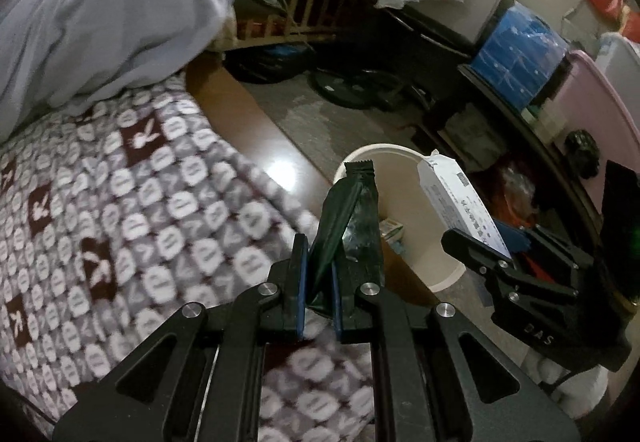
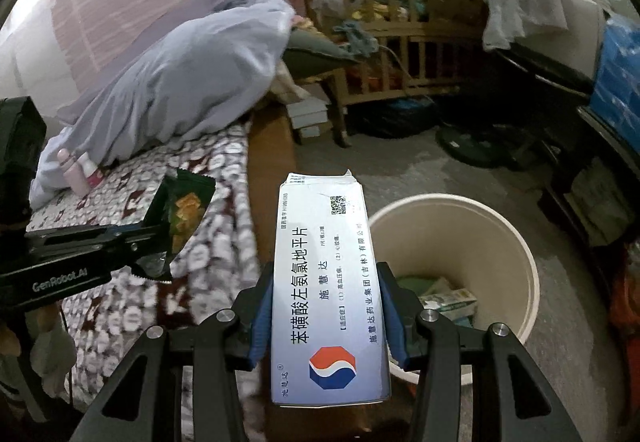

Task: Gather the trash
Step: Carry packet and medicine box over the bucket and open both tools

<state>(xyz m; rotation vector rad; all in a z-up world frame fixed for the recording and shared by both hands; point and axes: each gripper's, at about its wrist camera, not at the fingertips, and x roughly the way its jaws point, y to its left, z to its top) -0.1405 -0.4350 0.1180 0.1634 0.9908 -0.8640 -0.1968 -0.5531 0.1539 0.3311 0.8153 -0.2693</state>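
My left gripper is shut on a dark green snack wrapper, held upright over the bed's edge, just left of the white trash bucket. It also shows in the right wrist view. My right gripper is shut on a white medicine box with a red and blue logo, held beside the bucket. The box also shows in the left wrist view, above the bucket's right rim. Some trash lies at the bottom of the bucket.
A bed with a patterned blanket and a pale blue duvet fills the left. A wooden crib, a blue box and cluttered shelves line the far side. Grey floor lies beyond the bucket.
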